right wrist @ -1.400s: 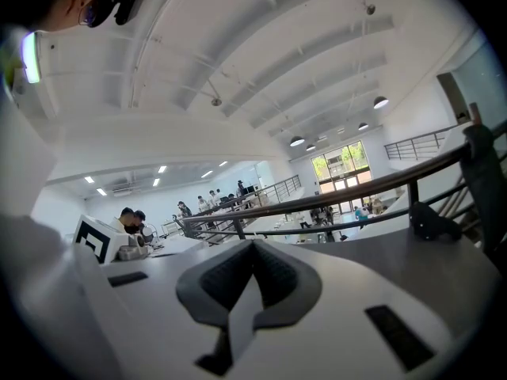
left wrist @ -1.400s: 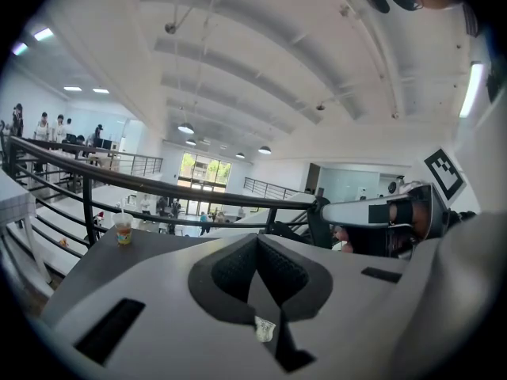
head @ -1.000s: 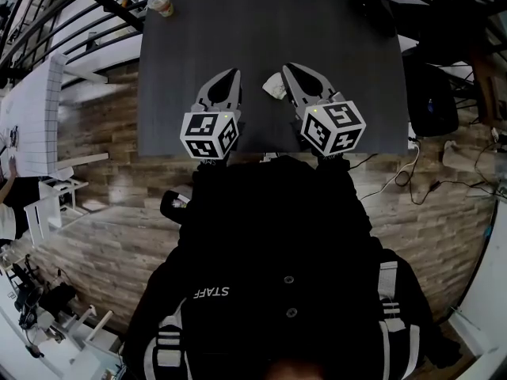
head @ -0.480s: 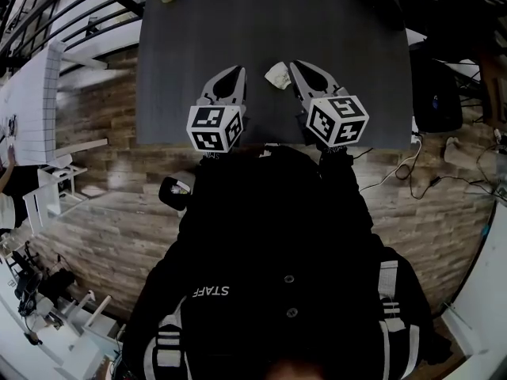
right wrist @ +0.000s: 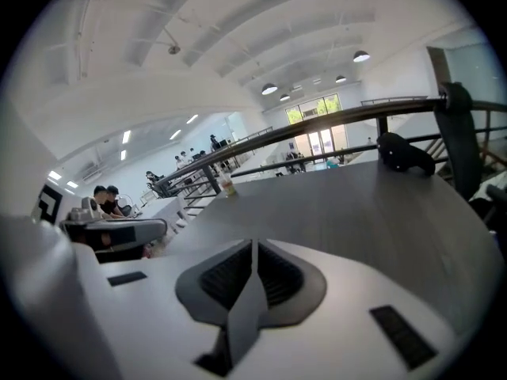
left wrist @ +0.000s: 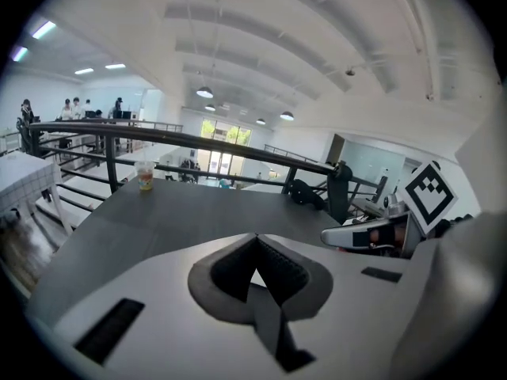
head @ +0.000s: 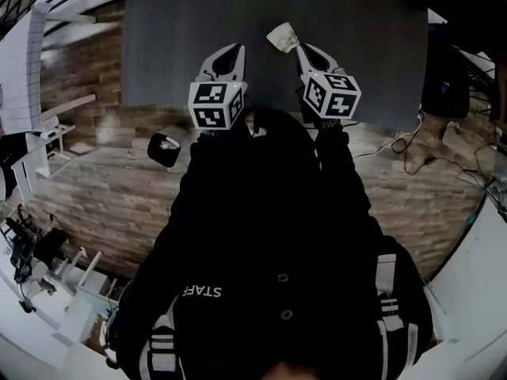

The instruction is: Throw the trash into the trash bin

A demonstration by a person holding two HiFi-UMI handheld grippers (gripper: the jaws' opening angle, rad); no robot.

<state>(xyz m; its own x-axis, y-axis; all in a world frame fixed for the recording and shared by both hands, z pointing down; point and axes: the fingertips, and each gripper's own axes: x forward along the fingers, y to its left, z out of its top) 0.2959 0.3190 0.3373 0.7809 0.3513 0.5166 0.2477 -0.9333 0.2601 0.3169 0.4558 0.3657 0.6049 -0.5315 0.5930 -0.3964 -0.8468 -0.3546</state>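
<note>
Trash (head: 279, 36) lies on table (head: 182, 14) beside right hand-held gripper (head: 304, 48).

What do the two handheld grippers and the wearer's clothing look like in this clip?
Both match: the left gripper and right gripper have light grey tapered jaws with dark ribbed pads, and each carries a white cube with black square markers at its rear. No cables show. The person wears a dark jacket with white-striped trim.
</note>
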